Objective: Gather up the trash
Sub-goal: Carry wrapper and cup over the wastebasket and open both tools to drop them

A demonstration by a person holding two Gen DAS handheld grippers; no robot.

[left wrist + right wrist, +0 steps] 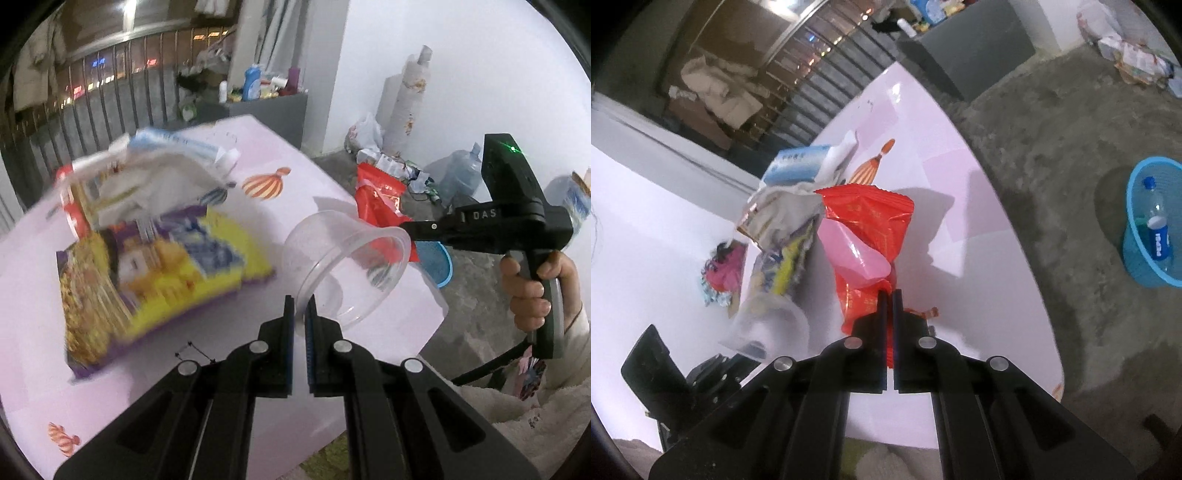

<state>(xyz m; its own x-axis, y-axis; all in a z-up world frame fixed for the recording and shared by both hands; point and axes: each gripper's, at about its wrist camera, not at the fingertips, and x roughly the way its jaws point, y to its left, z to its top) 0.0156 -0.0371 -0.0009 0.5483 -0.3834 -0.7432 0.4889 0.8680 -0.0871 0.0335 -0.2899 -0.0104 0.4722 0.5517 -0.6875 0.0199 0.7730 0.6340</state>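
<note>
Left hand-held gripper [300, 301]: its two fingers are pinched tight on the rim of the cup [345, 264]. The cup is see-through and tipped on its side, mouth facing right, held up over the counter [314, 184].
Right hand-held gripper [889, 295]: its fingers are squeezed together on the bottom of the red bag [866, 225]. The bag stands up past the fingertips. A pink piece [849, 254] sits on its front.
Writing on the red bag: gold marks, too blurry to read.
Writing on the right hand-held gripper: the letters "DAS" show on its black body in the left view.
Hand [528, 291]: wraps the handle of the right hand-held gripper.
Trash pile [147, 236]: lies on the counter, to the left of the left hand-held gripper. It has a yellow and purple noodle pack, a blue and white pack and some paper. The print is too blurry to read.
Bin [1152, 225]: blue, on the floor, far to the right of the right hand-held gripper.
Bottle [1158, 229]: inside the bin. It has a blue label with white letters I cannot read.
Counter: pink, with striped balloon pictures.
</note>
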